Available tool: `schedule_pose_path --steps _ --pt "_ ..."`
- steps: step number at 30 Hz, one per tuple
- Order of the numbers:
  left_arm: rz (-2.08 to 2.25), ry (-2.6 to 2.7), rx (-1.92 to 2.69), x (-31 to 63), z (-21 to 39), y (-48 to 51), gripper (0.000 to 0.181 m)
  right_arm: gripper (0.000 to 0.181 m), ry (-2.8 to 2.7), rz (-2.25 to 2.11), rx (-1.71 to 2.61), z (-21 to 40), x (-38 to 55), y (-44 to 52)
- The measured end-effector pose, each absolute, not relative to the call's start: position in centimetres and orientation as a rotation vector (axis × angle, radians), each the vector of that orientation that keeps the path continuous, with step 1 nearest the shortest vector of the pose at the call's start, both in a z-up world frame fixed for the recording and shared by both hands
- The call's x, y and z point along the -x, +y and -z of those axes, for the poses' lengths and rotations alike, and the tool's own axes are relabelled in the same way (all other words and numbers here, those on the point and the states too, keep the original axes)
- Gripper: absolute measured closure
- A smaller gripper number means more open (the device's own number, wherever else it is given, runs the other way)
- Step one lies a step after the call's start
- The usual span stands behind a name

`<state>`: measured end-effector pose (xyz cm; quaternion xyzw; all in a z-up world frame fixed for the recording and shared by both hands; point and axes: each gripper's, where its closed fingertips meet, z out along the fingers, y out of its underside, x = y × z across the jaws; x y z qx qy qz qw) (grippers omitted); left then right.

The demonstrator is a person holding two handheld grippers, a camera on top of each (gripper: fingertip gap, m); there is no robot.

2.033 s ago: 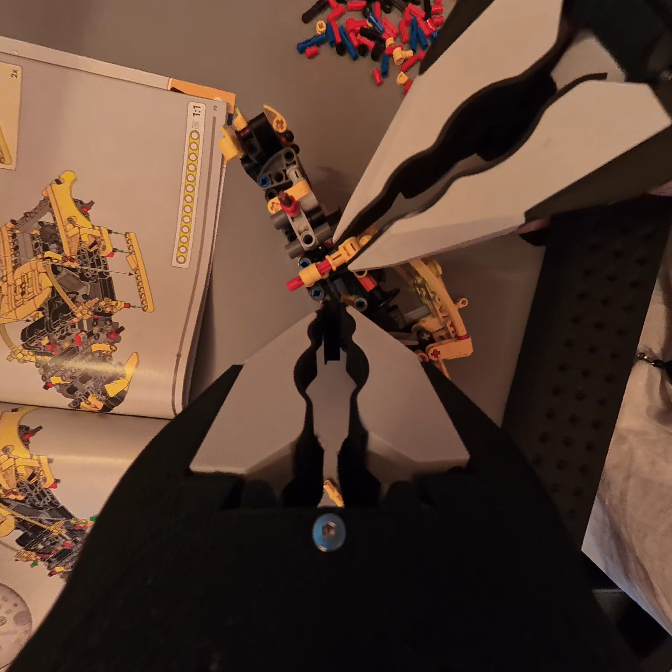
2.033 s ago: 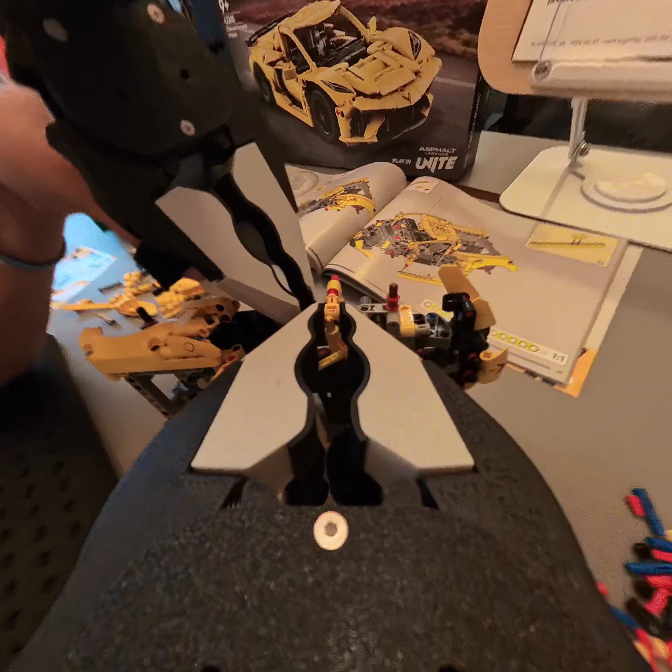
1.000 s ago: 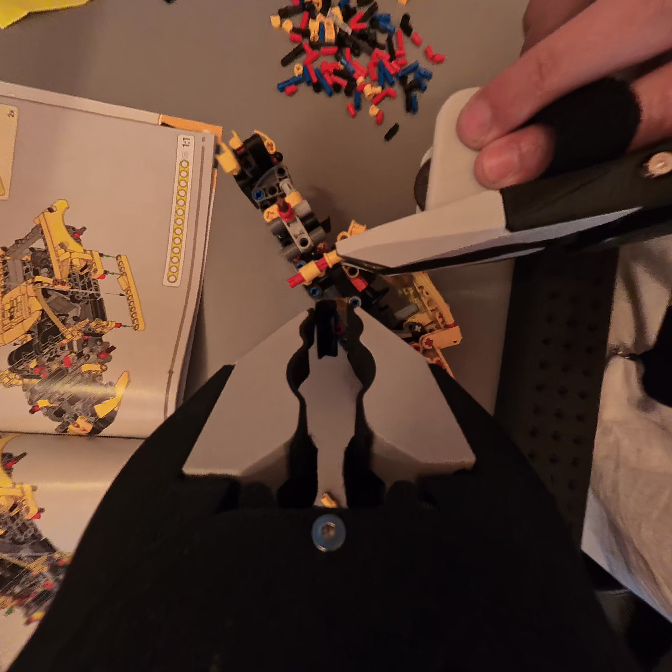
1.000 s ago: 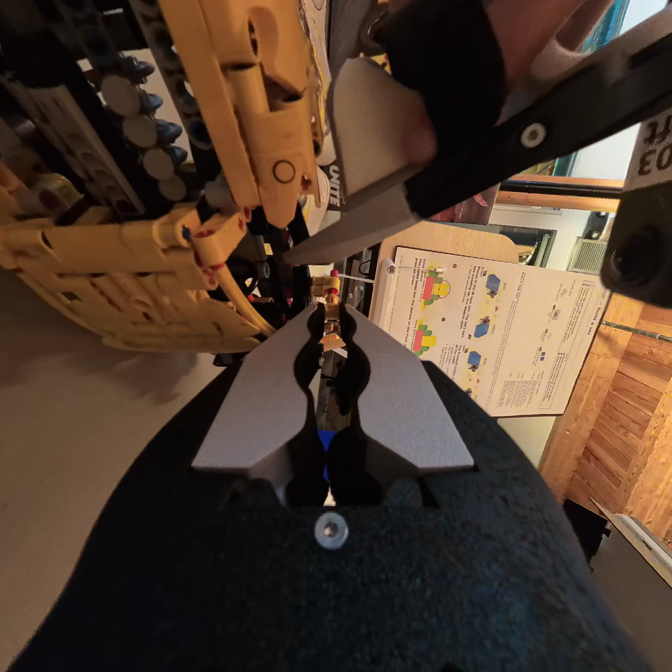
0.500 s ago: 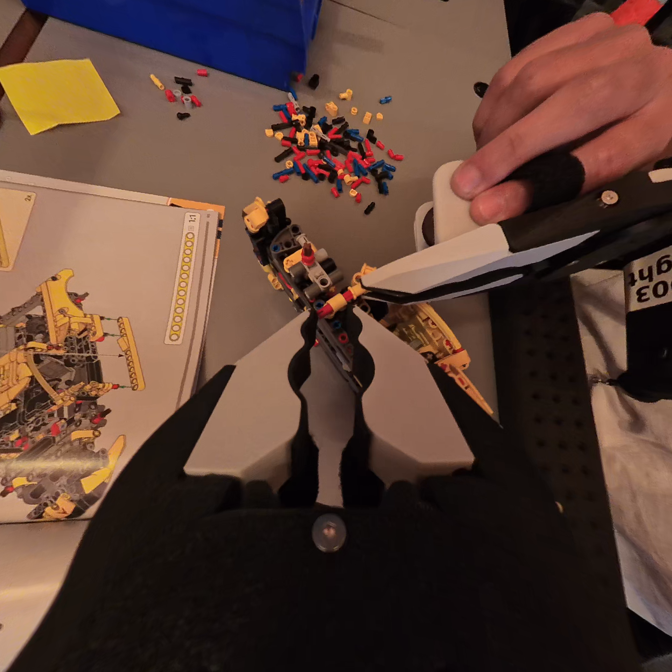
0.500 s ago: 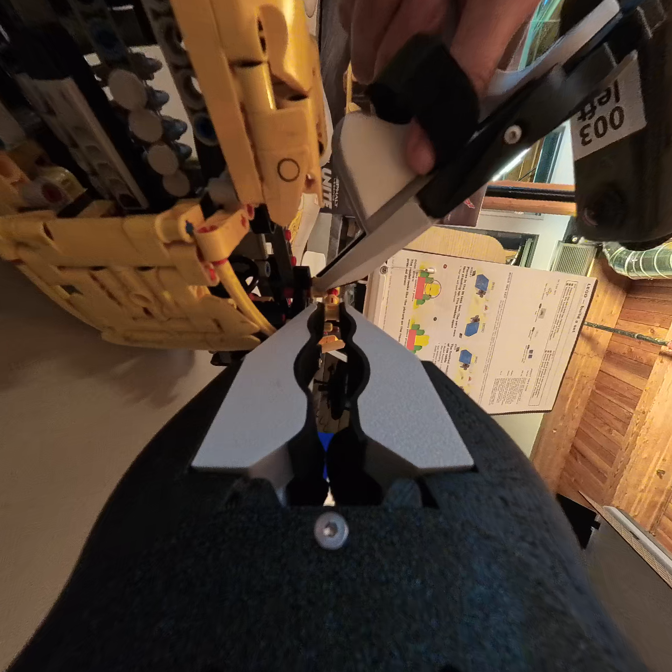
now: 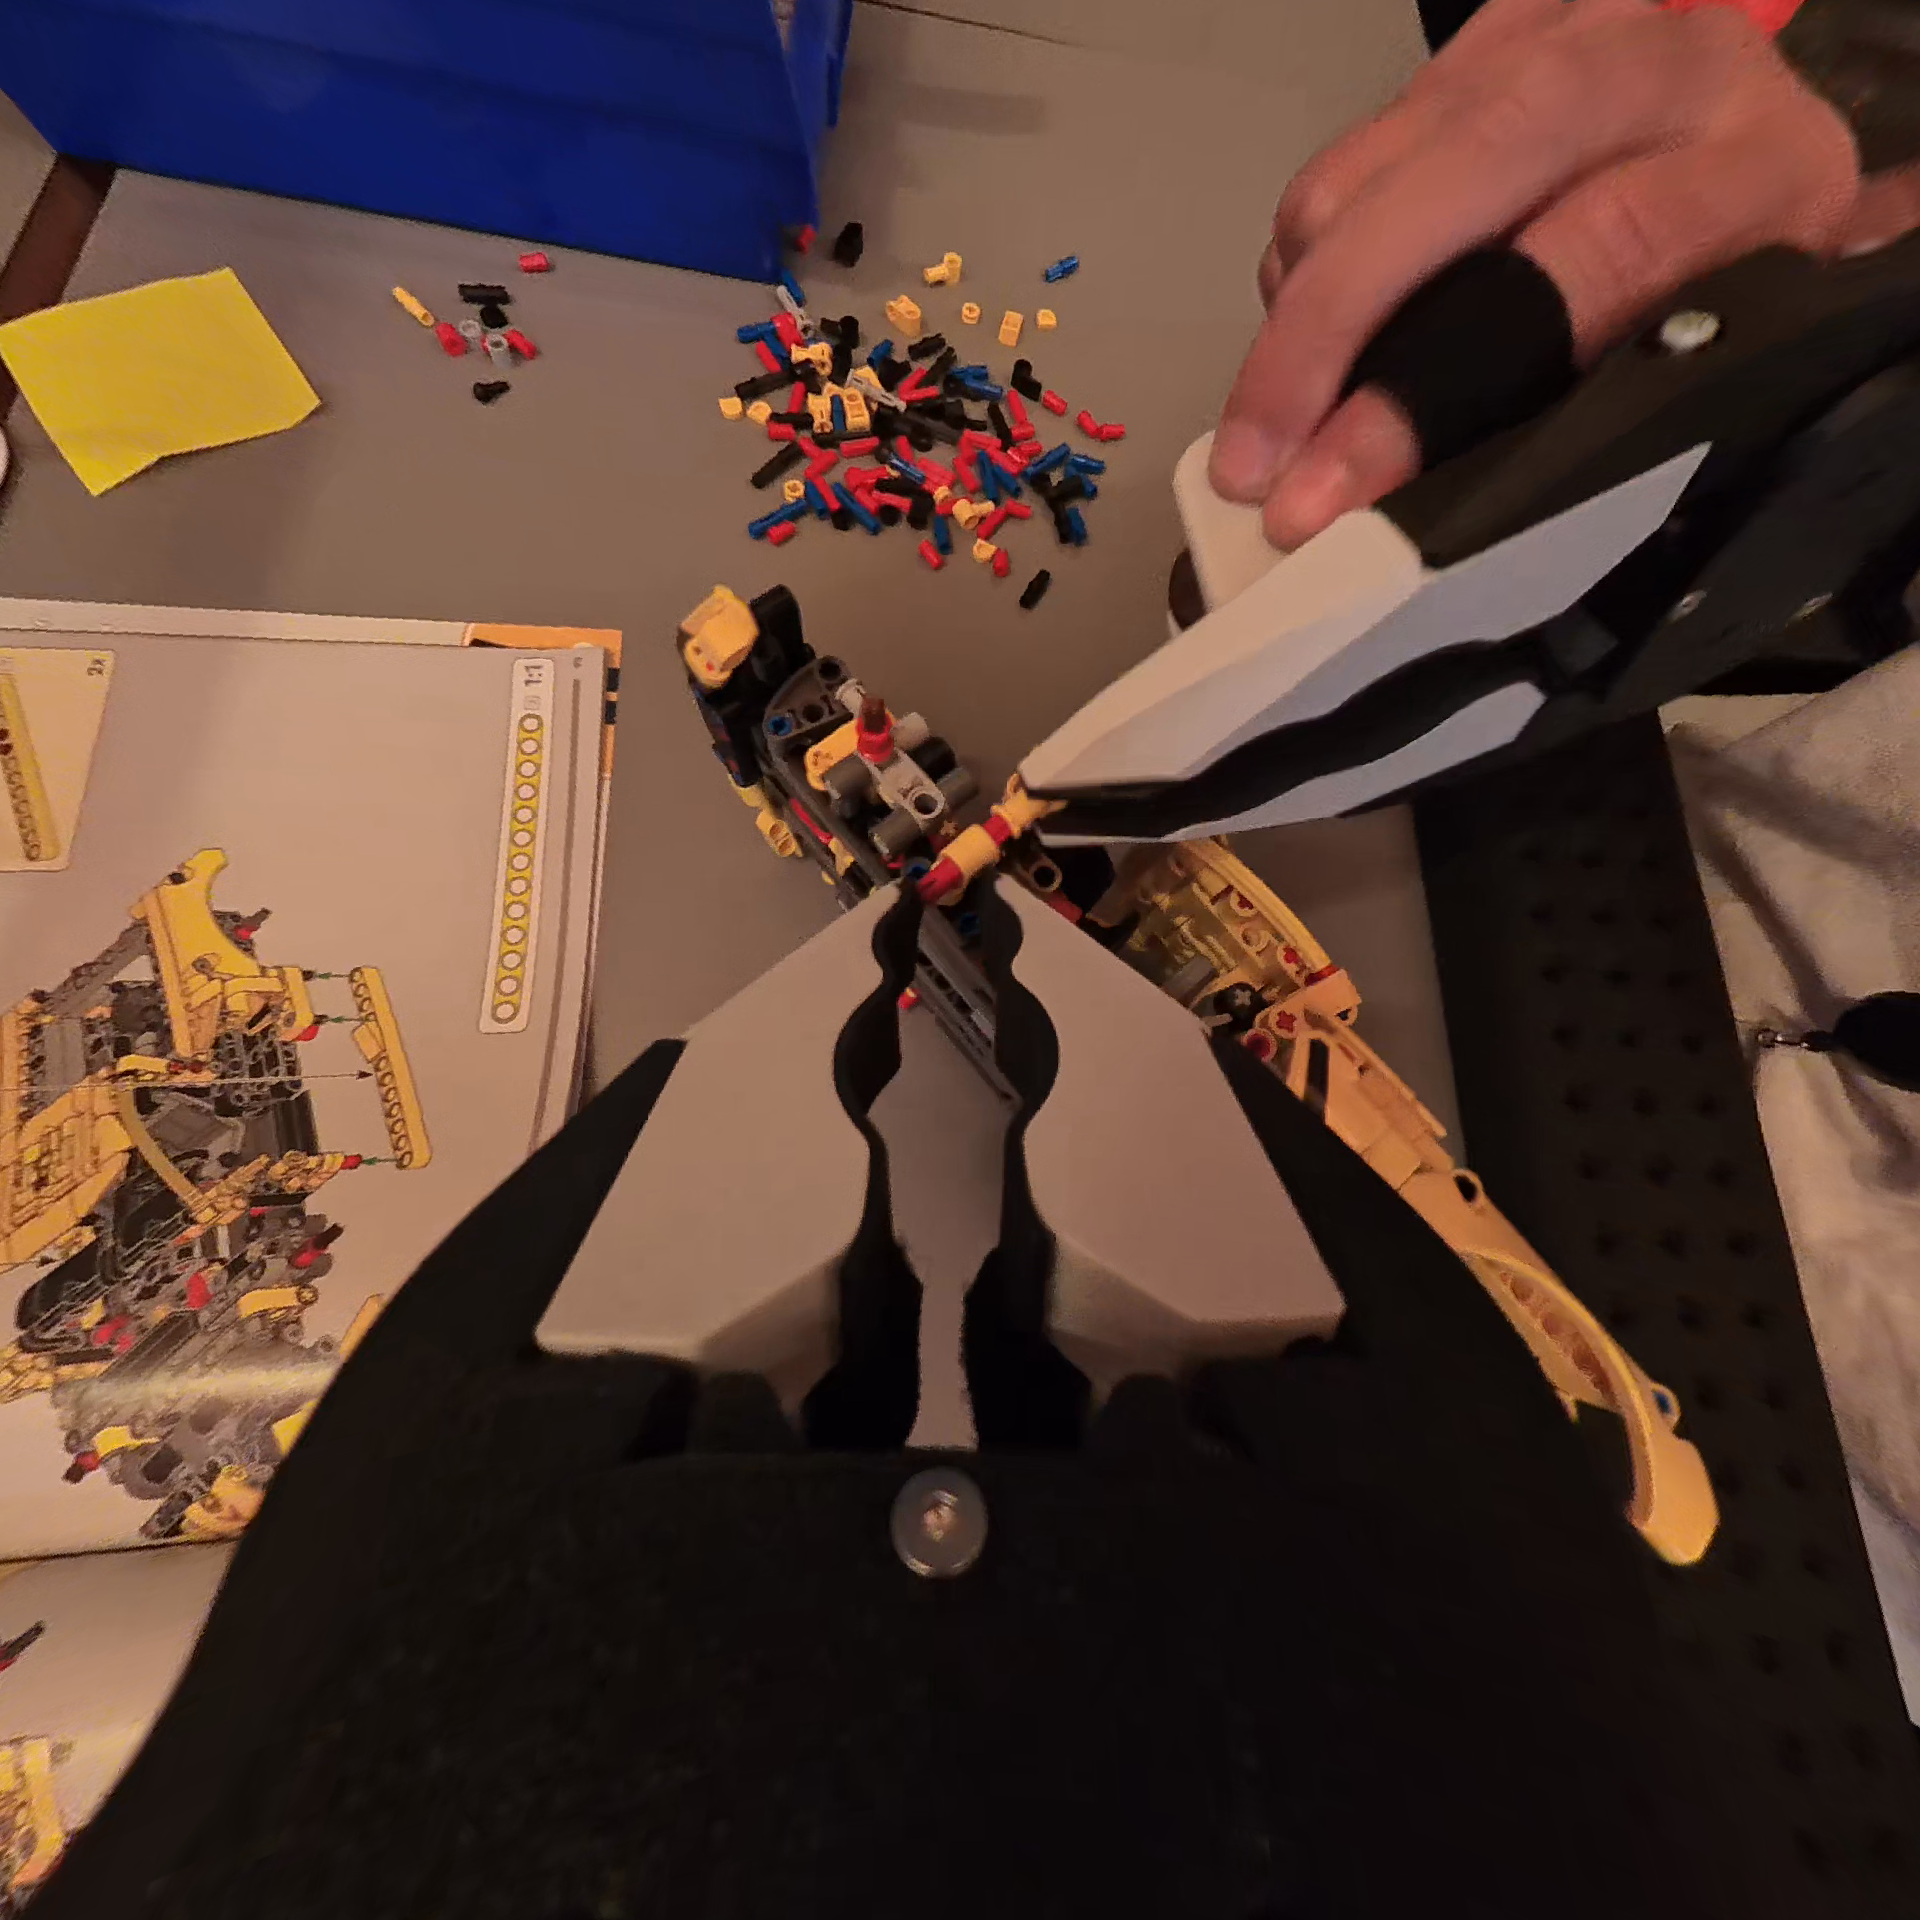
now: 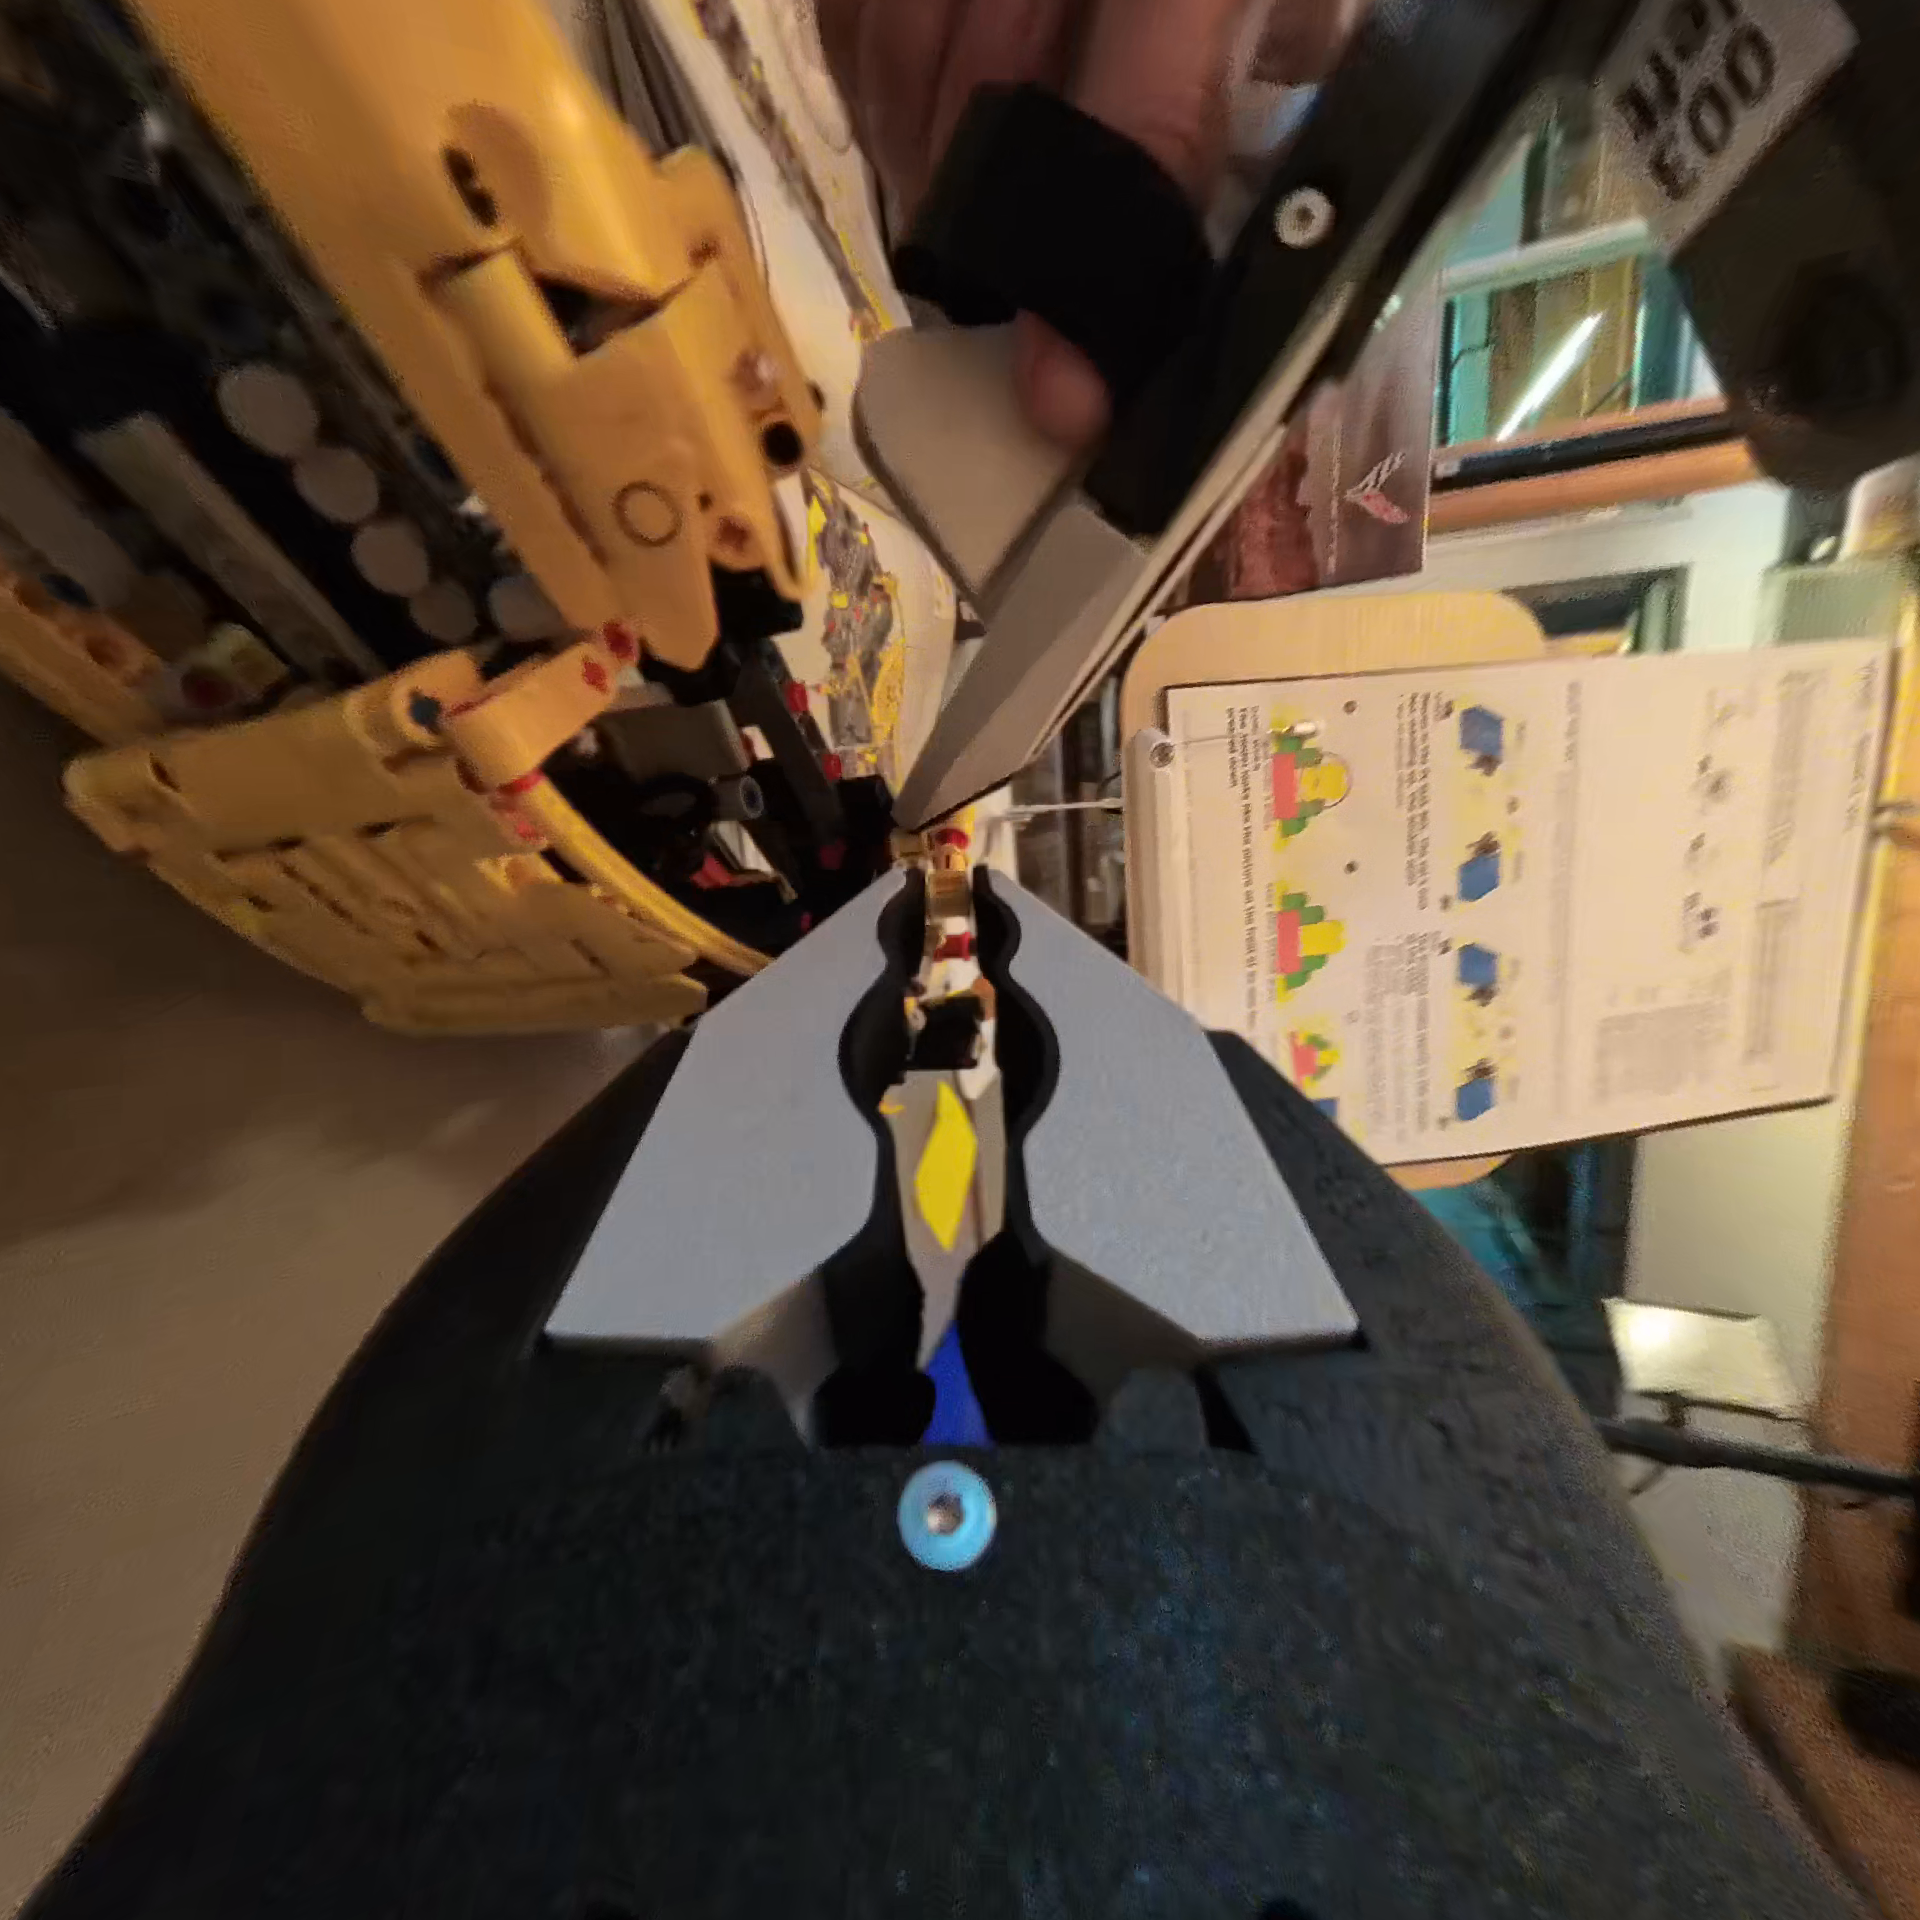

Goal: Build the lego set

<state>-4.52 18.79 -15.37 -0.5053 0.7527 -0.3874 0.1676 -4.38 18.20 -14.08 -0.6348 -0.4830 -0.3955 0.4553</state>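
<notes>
A: Where is the model sitting?

B: The half-built lego model (image 7: 862, 769), black and grey with yellow panels, is lying just beside the right edge of the open instruction booklet (image 7: 312, 935), on the grey table (image 7: 499, 520). Its long curved yellow panel (image 7: 1455, 1195) is stretching away from the booklet toward the black perforated mat (image 7: 1600, 1039).

A: And the left gripper?

B: The left gripper (image 7: 940, 914) is clenching on a dark grey beam (image 7: 961, 1003) of the model; the beam is running up between its fingers to the tips.

A: The right one?

B: The right gripper (image 7: 1029, 805) is coming in from the side away from the booklet, a hand (image 7: 1507, 260) working it. Its jaws are pinched on a small yellow-and-red axle piece (image 7: 971, 847) that is sticking out of the model. In the right wrist view that piece (image 8: 948, 894) is sitting between the fingertips of the right gripper (image 8: 945, 883), with the left gripper's pale tip (image 8: 997, 717) touching just above it.

A: What else is lying about?

B: A loose pile of red, blue, black and yellow pins (image 7: 914, 436) is lying beyond the model, past the booklet's top right corner. A yellow paper square (image 7: 156, 374) is lying above the booklet, and a blue bin (image 7: 436, 94) is standing behind that. In the right wrist view a printed sheet on a board (image 8: 1507, 894) is standing in the background.
</notes>
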Motion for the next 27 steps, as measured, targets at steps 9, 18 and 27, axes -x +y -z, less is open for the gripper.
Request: schedule_pose_path --steps 9,18,27 --pt "1.101 2.137 1.415 4.5 15.4 18.8 0.172 0.152 -0.523 -0.129 1.96 12.6 4.4 17.3" --pt "1.119 2.136 1.42 4.4 15.4 18.5 0.172 0.171 -0.37 -0.44 2.03 14.6 4.6 17.6" --pt "1.094 2.124 1.427 4.4 15.4 18.8 0.173 0.176 -0.383 -0.282 1.999 14.8 4.3 18.2"
